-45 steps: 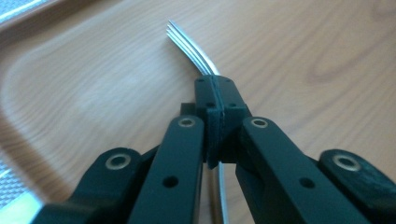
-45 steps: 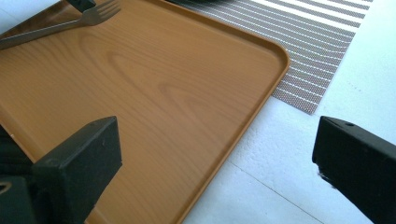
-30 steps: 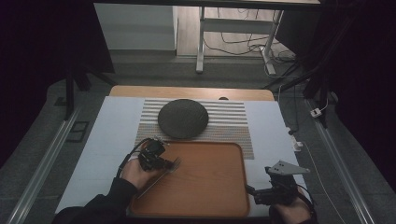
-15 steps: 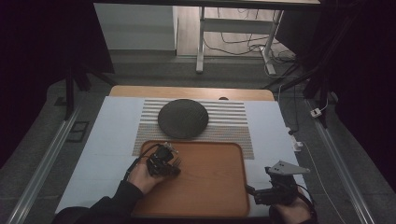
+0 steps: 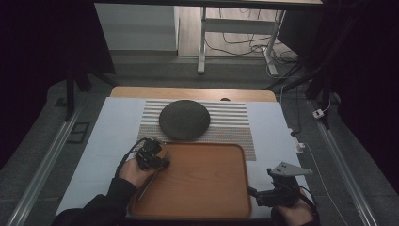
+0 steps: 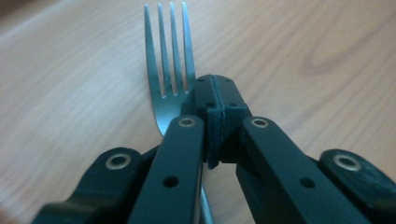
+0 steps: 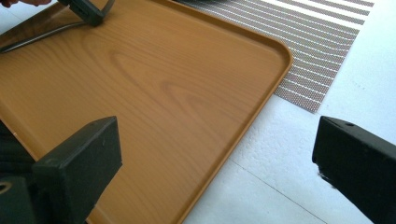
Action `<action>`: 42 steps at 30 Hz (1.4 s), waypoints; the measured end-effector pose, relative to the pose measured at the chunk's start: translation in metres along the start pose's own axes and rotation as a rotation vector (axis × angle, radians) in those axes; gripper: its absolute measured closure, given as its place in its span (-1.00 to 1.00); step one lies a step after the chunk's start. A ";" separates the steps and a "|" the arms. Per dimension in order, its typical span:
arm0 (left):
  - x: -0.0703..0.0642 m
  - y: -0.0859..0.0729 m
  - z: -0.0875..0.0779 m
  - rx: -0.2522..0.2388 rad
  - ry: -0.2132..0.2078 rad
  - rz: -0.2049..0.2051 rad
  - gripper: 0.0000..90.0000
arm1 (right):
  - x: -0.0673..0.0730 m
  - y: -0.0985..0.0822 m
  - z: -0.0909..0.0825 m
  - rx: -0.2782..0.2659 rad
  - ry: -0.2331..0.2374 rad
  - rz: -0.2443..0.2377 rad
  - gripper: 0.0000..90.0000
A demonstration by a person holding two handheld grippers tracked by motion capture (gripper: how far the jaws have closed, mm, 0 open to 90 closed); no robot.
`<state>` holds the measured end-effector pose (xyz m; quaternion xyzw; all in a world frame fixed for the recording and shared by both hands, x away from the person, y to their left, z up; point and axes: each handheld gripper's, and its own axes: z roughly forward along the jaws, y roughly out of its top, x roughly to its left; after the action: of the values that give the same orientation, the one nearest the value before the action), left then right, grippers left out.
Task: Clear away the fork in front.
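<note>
Fork (image 6: pixel 169 70) clamped in left gripper (image 5: pixel 153 155), jaws pressed together on neck just below tines; fork held low over wooden tray (image 5: pixel 207 207) near its far-left corner; handle seen trailing back along tray's left edge; pickup looks done, placing likely left; right gripper (image 5: pixel 263 195) parked wide apart, nothing held, at tray's near-right corner.

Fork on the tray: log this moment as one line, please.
left gripper: shut on fork over wooden tray | right gripper: open, idle at tray's right edge | dark round plate: on striped mat
</note>
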<state>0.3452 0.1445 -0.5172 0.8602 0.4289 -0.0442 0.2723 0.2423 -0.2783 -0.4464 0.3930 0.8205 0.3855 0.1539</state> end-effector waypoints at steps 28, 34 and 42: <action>0.027 -0.011 -0.025 -0.068 0.063 -0.069 0.51 | -0.001 0.000 0.000 -0.001 0.010 0.010 -0.97; 0.024 -0.012 -0.032 -0.101 0.053 -0.030 0.27 | -0.002 0.000 0.000 0.000 0.017 0.012 -0.97; 0.020 -0.018 -0.046 -0.184 0.036 0.030 -0.27 | -0.003 0.000 0.001 0.010 0.028 0.018 -0.97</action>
<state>0.3366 0.1905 -0.4925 0.8386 0.4228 0.0150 0.3432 0.2446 -0.2796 -0.4468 0.3954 0.8210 0.3884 0.1370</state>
